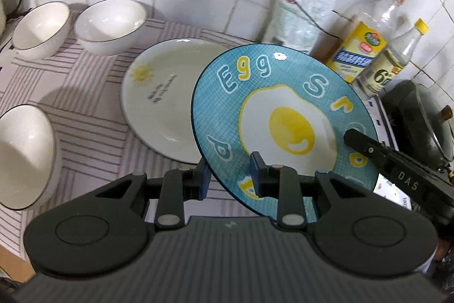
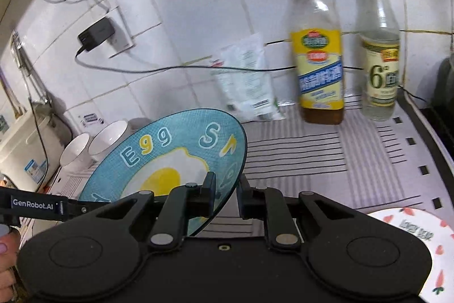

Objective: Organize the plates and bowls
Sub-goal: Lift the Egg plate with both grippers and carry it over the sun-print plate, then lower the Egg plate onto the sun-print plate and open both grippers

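A blue plate (image 1: pixel 283 110) printed with a fried egg and letters hangs tilted above the striped mat, held at two places on its rim. My left gripper (image 1: pixel 229 178) is shut on its near edge. My right gripper (image 2: pixel 227 189) is shut on the blue plate (image 2: pixel 170 158) at its right edge, and one of its fingers (image 1: pixel 354 139) lies on the plate's face in the left wrist view. Under and left of it, a cream plate (image 1: pixel 159 93) with a sun print lies flat. Three white bowls (image 1: pixel 42 27) (image 1: pixel 110 22) (image 1: pixel 22 155) stand on the mat.
Two bottles (image 2: pixel 320 61) (image 2: pixel 380 61) and a white packet (image 2: pixel 247 81) stand against the tiled wall. A lidded dark pan (image 1: pixel 425 121) sits on the stove at the right. A white plate with a carrot print (image 2: pixel 408 246) lies near right. A charger (image 2: pixel 95 33) is plugged into the wall.
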Demonstrator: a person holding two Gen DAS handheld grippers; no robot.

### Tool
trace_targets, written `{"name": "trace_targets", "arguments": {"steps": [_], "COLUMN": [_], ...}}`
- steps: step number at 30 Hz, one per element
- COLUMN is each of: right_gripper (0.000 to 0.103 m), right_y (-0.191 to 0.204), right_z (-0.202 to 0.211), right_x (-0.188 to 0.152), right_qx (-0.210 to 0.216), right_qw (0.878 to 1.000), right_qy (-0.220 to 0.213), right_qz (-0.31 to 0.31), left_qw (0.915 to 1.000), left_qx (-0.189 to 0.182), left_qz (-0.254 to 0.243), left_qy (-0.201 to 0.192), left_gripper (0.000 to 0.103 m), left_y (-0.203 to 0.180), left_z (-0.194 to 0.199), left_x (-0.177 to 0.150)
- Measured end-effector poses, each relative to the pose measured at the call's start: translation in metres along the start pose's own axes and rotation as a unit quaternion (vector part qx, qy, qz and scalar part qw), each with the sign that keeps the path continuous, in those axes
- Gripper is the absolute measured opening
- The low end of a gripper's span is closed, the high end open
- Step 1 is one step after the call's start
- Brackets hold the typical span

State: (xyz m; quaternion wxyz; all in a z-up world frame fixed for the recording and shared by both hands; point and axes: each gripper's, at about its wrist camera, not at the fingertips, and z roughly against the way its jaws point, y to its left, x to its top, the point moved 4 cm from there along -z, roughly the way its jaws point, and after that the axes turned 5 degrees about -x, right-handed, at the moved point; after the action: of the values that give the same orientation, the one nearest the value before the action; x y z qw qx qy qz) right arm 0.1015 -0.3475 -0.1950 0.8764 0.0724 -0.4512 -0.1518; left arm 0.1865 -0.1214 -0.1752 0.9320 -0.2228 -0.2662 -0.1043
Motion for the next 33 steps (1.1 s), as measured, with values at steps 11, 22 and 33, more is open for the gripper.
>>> {"name": "trace_targets", "arguments": {"steps": [11,22,33], "right_gripper": [0.02,0.02,0.023], "right_y": [0.038,0.058,0.071], "right_z": [-0.041,-0.066,-0.084], "right_x": [-0.017,-0.016,-0.014], "right_qx": [0.035,0.021,-0.019], "right_qw": [0.999,0.997,0.993], "right_qy": [0.04,0.069,0.103], "right_qz": [0.009,0.04,0.046], "left_qw": [0.999,0.9978,0.996], "left_qx": [0.021,0.023,0.05], "left_qz": [0.038,0.049,0.047], "left_qy": [0.012,0.038,0.058], "left_gripper": [0.028,0.03,0.03], "left_y": [0.046,0.068,0.071], "left_z": [-0.005,-0.022,-0.037], "left_x": [0.003,0.013,0.033]}}
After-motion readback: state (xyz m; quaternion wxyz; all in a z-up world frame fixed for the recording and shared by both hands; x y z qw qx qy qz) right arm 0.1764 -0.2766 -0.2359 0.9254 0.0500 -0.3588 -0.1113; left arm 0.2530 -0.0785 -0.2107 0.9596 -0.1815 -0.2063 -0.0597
